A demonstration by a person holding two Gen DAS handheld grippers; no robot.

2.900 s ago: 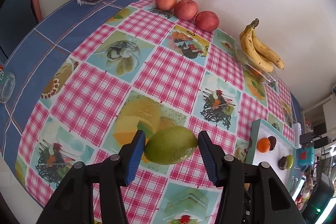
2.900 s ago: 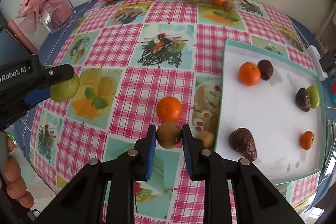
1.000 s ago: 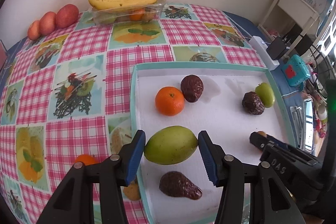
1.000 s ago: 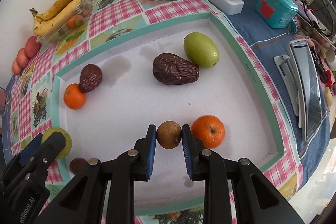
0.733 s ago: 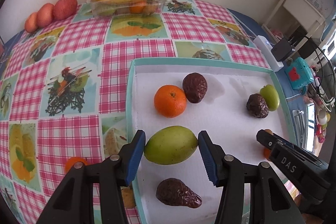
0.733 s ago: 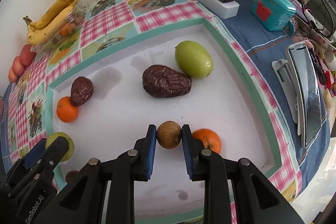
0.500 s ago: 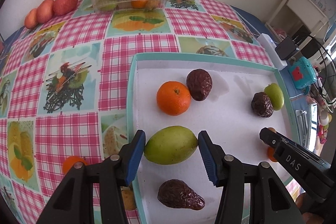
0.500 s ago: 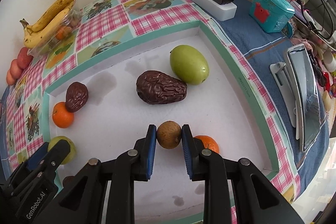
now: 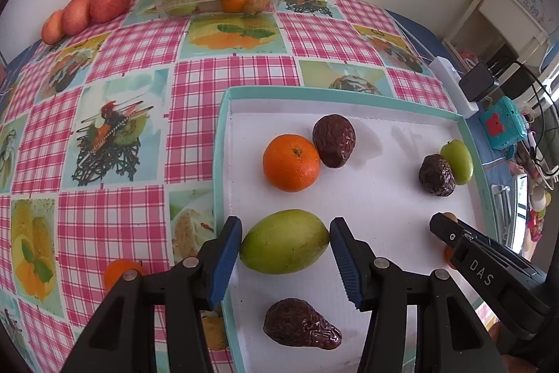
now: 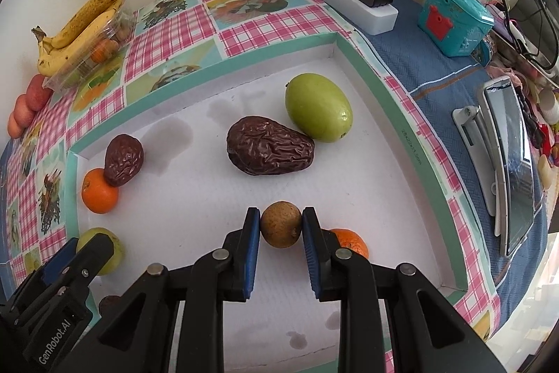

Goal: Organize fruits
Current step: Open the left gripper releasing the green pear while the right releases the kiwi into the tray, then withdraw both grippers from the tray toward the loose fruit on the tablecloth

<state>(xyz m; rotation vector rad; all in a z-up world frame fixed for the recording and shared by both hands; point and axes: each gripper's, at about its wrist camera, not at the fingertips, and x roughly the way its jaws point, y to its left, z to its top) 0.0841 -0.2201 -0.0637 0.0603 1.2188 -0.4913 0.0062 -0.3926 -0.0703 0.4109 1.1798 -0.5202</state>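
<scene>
My blue-padded left gripper (image 9: 284, 242) held a green mango (image 9: 284, 241); the pink-checked tablecloth (image 9: 115, 226) framed a teal-rimmed white tray (image 9: 384, 212).

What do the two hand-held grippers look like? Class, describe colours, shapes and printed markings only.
Both are matte black plastic with silver round rivets at the joints and two angular fingers tipped by blue ribbed pads. The left hand-held gripper reads "GenRobot.AI" in white on its side; the right hand-held gripper reads "DAS". No cables or sleeves show on either.
</scene>
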